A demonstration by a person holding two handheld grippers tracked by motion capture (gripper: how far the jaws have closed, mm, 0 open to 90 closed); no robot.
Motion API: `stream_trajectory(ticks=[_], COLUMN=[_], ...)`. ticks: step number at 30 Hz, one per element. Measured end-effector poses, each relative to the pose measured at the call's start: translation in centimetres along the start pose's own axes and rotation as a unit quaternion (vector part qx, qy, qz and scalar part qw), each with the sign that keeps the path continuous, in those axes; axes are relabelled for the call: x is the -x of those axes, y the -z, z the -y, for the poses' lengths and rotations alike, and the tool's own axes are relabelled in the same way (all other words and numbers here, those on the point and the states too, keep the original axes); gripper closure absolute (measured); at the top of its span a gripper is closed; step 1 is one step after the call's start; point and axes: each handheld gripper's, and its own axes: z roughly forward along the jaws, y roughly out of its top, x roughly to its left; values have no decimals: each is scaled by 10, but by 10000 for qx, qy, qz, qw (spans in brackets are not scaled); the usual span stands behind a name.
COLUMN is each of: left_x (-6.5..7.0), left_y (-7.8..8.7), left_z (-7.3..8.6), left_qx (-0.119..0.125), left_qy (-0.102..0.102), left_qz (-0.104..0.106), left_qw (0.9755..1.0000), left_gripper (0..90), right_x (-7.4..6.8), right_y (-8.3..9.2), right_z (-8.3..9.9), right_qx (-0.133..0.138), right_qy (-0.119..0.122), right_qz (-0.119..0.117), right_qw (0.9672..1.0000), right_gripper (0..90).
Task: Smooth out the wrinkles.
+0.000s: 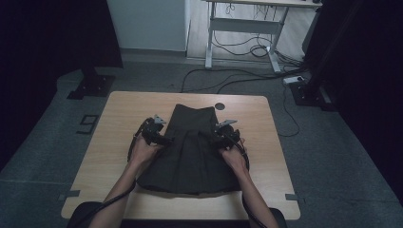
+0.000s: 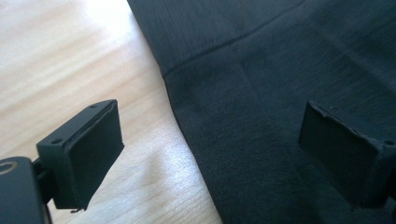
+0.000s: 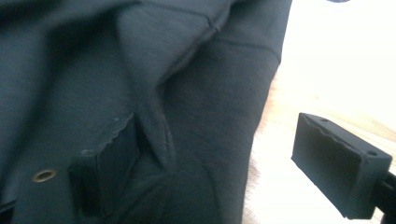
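Note:
A dark pleated skirt [image 1: 190,159] lies flat on the light wooden table [image 1: 119,111], waistband at the far end. My left gripper [image 1: 165,138] is at the skirt's left edge, below the waistband. Its jaws stand open in the left gripper view [image 2: 210,140], one over the bare table [image 2: 70,60] and one over the skirt [image 2: 261,70], the cloth's edge running between them. My right gripper [image 1: 212,137] is at the skirt's right edge. In the right gripper view [image 3: 219,154] it is open, one jaw on the skirt [image 3: 70,70] beside a raised fold, the other over the table [image 3: 327,60].
A small round black spot [image 1: 219,106] marks the table just right of the waistband. Tape marks [image 1: 291,196] sit at the front corners. Behind the table are a white desk frame [image 1: 242,26], floor cables [image 1: 237,76] and dark stand bases [image 1: 90,85].

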Motion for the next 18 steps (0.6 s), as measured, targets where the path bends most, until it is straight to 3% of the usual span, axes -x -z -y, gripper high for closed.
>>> stream_trajectory(ticks=[4,9,10,15,18], left_x=[2,1,1,5,12], left_y=[-11,-16,-15,-10,-3], left_z=[4,11,14,23,30], left_qx=[-128,-98,-74,-40,-43], left_qy=[-34,43,186,283,234], left_qz=[-29,148,236,405,453], left_qw=[9999,9998,9995,9988,9987], left_gripper=[61,86,94,96,96], right_x=[1,7,8,5,-1], right_y=[-13,-14,-13,-8,0], right_z=[6,15,17,23,32], right_qx=[-160,-22,-34,16,47], right_qy=[60,-205,-281,-138,-53], right_qz=[106,-43,-100,-170,-241], right_qw=[9998,9998,9995,9998,9997], right_gripper=[141,135,139,141,141])
